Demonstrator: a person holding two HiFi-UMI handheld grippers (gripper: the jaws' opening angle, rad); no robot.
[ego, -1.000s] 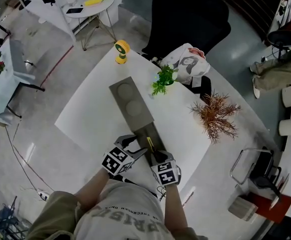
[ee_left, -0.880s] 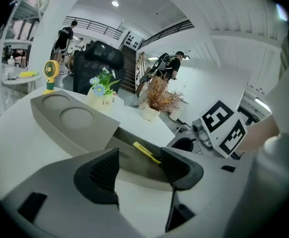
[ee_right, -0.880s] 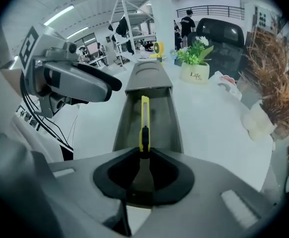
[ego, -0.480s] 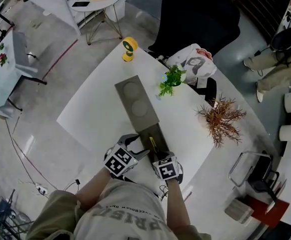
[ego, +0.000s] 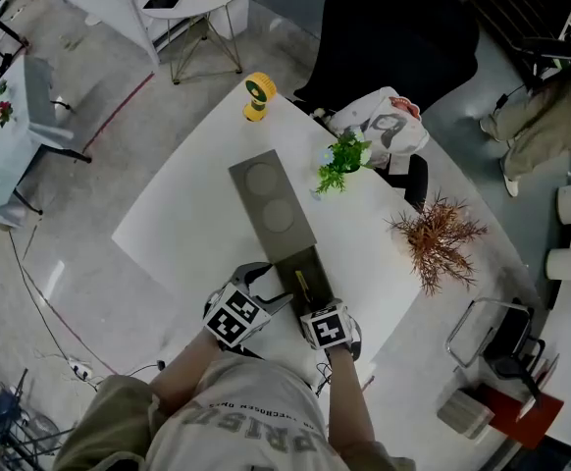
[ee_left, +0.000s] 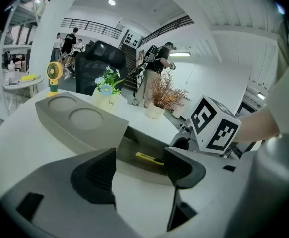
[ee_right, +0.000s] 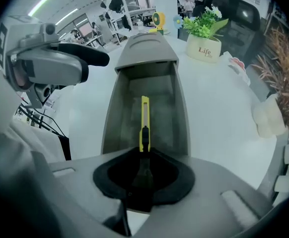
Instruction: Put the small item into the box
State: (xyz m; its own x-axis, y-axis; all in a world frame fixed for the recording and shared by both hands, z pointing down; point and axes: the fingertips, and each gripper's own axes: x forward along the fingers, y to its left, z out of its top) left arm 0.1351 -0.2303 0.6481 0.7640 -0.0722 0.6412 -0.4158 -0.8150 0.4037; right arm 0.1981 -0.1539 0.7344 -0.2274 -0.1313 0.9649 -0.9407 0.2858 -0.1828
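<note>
A long grey box (ego: 278, 214) lies on the white table, its lid slid back so the near end (ee_right: 113, 118) stands open. A slim yellow utility knife (ee_right: 144, 119) hangs inside that open end, and my right gripper (ee_right: 143, 180) is shut on its dark rear end. The knife (ee_left: 149, 158) also shows low in the box in the left gripper view. My left gripper (ee_left: 140, 172) sits by the box's near left side. Its jaws have just been opening and stand wide, with only bare table between them. In the head view both grippers (ego: 271, 287) (ego: 317, 307) are at the box's near end.
A small potted plant (ego: 339, 160) and a dried brown plant (ego: 441, 238) stand right of the box. A yellow fan (ego: 259, 96) is at the far table corner, with a bag (ego: 389, 126) on a black chair behind. The table edge runs just below the grippers.
My right gripper has tipped down slightly over the box's open end, with the knife still in it. The left gripper's jaws have spread a little wider; that hand has stayed in place.
</note>
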